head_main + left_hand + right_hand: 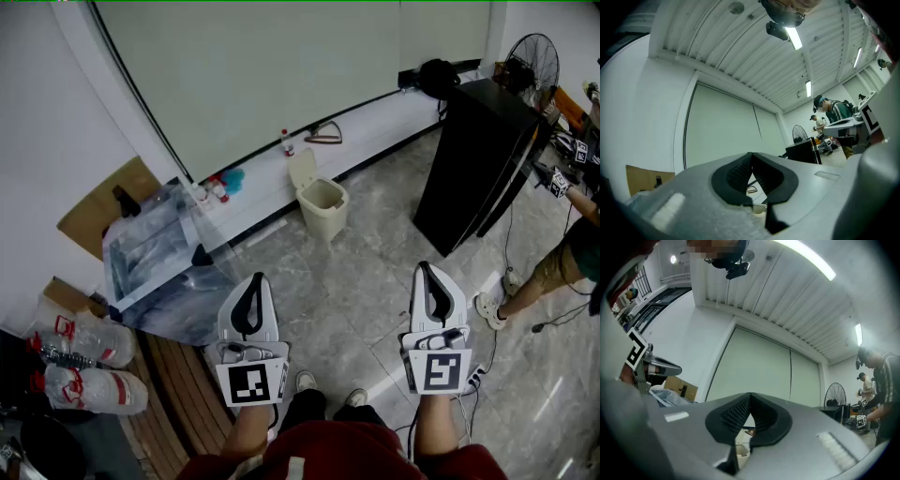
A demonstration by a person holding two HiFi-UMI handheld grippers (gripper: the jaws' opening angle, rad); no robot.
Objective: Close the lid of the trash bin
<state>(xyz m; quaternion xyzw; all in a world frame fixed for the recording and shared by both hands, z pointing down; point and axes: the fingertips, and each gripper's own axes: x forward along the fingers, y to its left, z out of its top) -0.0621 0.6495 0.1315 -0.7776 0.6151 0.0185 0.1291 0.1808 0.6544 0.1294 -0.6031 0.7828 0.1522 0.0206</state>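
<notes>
Two claws reach out ahead of you, side by side and well apart, each tipped slightly upward: your left claw (256,279) and your right claw (427,269), with your forearms (246,427) straight behind them. Both have their jaws pressed together, with nothing held between them. The small beige plastic trash bin (324,208) stands well ahead on the grey marbled floor (375,272), against the white ledge (375,117) at the wall's foot. Its hinged beige lid (302,170) stands upright, open.

Beige trash bin (325,208), lid (302,170) upright
</notes>
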